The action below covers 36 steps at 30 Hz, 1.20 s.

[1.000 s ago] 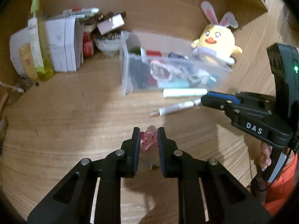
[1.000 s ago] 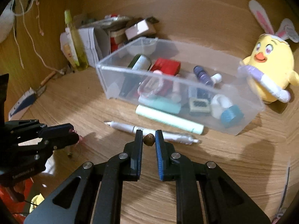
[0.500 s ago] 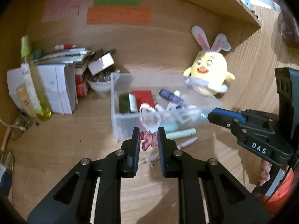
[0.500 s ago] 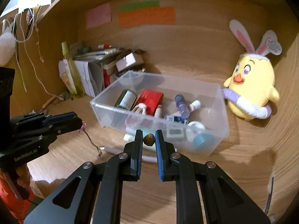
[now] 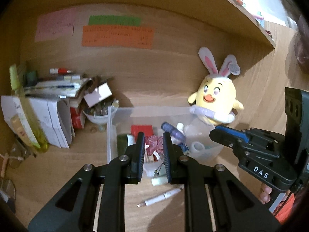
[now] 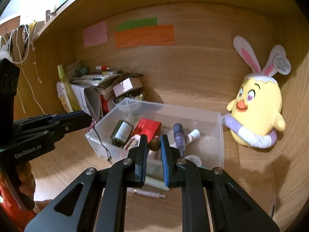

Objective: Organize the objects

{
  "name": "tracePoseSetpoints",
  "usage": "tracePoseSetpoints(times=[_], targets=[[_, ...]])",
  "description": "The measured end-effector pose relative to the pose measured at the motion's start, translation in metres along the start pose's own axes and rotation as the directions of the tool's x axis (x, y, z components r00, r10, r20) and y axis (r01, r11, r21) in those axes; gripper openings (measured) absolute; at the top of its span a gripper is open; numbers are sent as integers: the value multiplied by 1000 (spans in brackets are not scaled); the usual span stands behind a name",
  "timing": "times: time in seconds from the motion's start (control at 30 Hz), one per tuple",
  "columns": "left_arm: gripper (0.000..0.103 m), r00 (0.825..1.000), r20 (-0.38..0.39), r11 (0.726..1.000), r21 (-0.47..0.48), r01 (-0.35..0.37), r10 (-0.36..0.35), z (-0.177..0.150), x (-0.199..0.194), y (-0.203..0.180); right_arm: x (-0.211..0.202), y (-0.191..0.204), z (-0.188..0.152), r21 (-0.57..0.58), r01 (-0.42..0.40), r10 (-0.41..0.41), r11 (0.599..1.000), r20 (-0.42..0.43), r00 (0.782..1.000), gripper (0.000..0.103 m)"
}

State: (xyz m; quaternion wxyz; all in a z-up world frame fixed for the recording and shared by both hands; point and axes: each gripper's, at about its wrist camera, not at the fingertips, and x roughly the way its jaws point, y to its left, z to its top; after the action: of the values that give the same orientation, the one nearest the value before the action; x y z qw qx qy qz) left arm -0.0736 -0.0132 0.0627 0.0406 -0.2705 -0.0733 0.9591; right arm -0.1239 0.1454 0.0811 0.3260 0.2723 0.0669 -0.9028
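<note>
The pink charm (image 5: 154, 145) sat pinched between the pads of the left gripper (image 5: 154, 145), clear of the desk, with its dark cord (image 6: 101, 141) trailing down from the fingertips to a small bead end that hung just outside the near left corner of the clear plastic bin (image 6: 219, 135). In the left wrist view the charm lay in line with the open bin beyond it, so the bin was ahead of and below those jaws. The small brown nut (image 6: 154, 145) was clamped the same way in the right gripper (image 6: 154, 145), jaws closed hard on it, and from that camera it showed against the bin's interior, between the red box (image 6: 148, 126) and the purple tube (image 6: 178, 133).

Both loads therefore faced the same target, and the drop looked to turn on who was further in: judging by the right wrist view, the right gripper was nearer the bin's middle, while the left one approached from the side (its dangling cord could snag on the wall).

Outside the bin, against its front wall, a white pen (image 5: 161, 197) lay on the desk (image 5: 58, 174), long axis roughly parallel to that wall. A yellow plush chick (image 6: 256, 114) leaned against the bin's far right corner.
</note>
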Motion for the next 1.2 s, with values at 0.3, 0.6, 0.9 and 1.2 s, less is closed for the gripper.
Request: tracePoseSetpoints(times=[0.3, 0.6, 0.9, 1.2], targets=[[18, 1000, 10, 999, -43, 9, -8, 23, 21, 12, 23, -6, 17, 18, 3, -3, 1000, -9, 1000, 12], [18, 998, -65, 997, -69, -19, 14, 14, 61, 25, 62, -5, 12, 7, -1, 2, 1000, -88, 996, 12], [18, 984, -179, 996, -89, -29, 13, -5, 97, 35, 93, -4, -2, -18, 27, -29, 999, -170, 985, 12], [37, 983, -181, 991, -128, -35, 12, -6, 95, 42, 101, -2, -6, -61, 79, -89, 995, -179, 980, 12]])
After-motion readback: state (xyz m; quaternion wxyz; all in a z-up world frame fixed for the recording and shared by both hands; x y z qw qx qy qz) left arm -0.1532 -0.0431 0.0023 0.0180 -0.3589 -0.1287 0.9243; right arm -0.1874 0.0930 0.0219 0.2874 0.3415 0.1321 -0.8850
